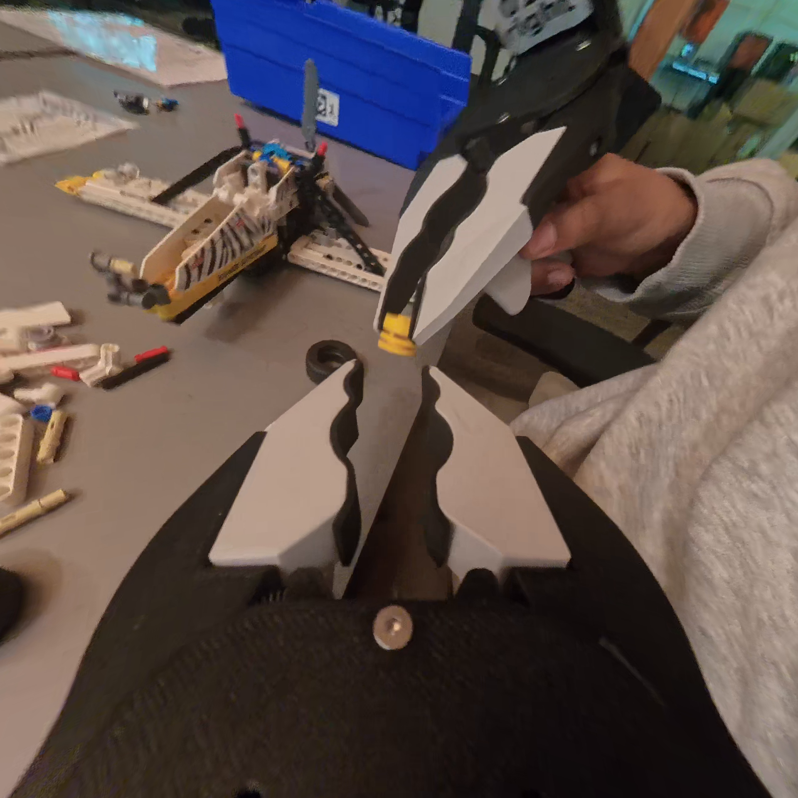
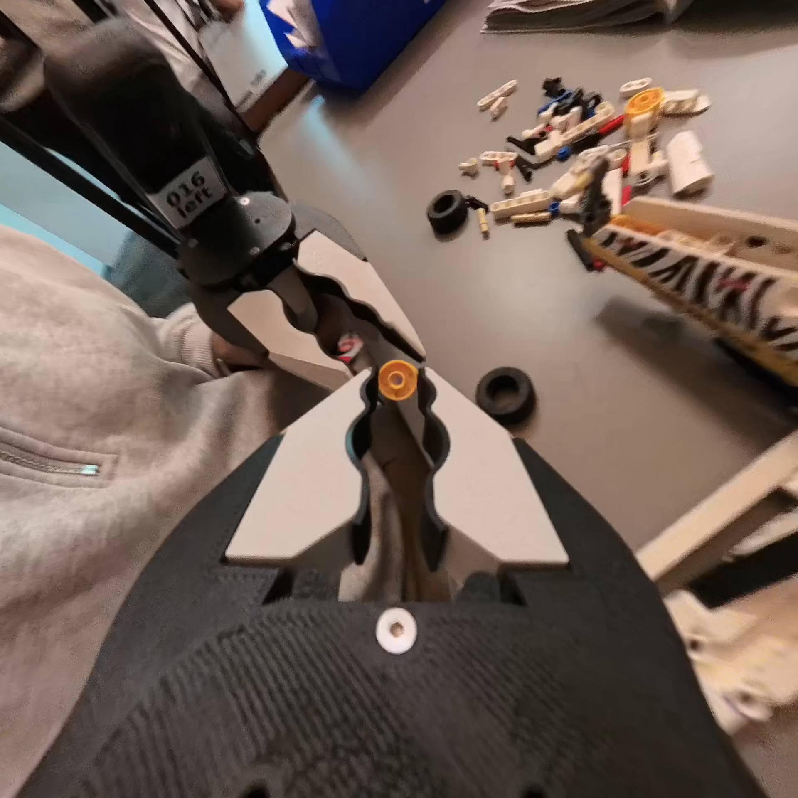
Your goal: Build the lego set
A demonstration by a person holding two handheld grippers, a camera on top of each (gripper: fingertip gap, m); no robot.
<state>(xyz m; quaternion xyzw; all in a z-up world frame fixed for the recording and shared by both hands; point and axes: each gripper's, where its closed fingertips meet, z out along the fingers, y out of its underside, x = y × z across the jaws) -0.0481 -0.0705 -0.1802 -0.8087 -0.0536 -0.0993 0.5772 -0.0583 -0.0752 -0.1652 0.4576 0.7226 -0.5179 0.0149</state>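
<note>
My right gripper (image 2: 398, 376) is shut on a small yellow wheel hub (image 2: 397, 380) and holds it above the grey table. In the left wrist view the right gripper (image 1: 399, 326) comes in from the upper right with the hub (image 1: 395, 341) at its tips. My left gripper (image 1: 393, 370) is open and empty, its tips just below the hub. A black tyre (image 1: 330, 358) lies on the table beside the left fingertip; it also shows in the right wrist view (image 2: 504, 395). The partly built yellow and white model with zebra stripes (image 1: 224, 242) stands farther back.
Loose white, red, tan and blue pieces (image 1: 52, 367) lie at the left; in the right wrist view this pile (image 2: 583, 142) includes a second tyre (image 2: 444, 211) and a larger yellow hub (image 2: 643, 103). A blue bin (image 1: 345, 73) stands behind the model. Grey sleeves (image 1: 691, 432) fill the right side. Left and right tips are no more than a few centimetres apart.
</note>
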